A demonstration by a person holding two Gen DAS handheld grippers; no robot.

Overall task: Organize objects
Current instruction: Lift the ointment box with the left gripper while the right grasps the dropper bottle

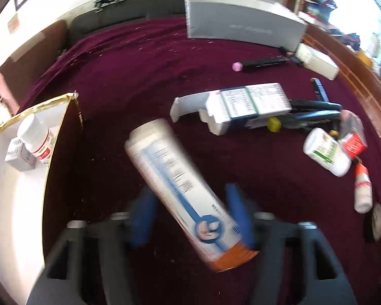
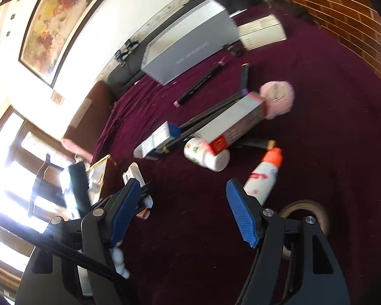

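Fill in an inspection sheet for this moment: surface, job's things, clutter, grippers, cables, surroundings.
Surface: maroon cloth, lint-flecked.
Job's things: long carton between the left gripper's pads; gold-edged tray at left holds a white bottle and a small box.
Clutter: opened carton, green-label bottle, orange-capped bottle, grey box, black pens, pink puff.
Grippers: left blurred, pads at the long carton, contact unclear; right gripper open, empty.
Cables: nothing seen.
Surroundings: framed painting, bright window.
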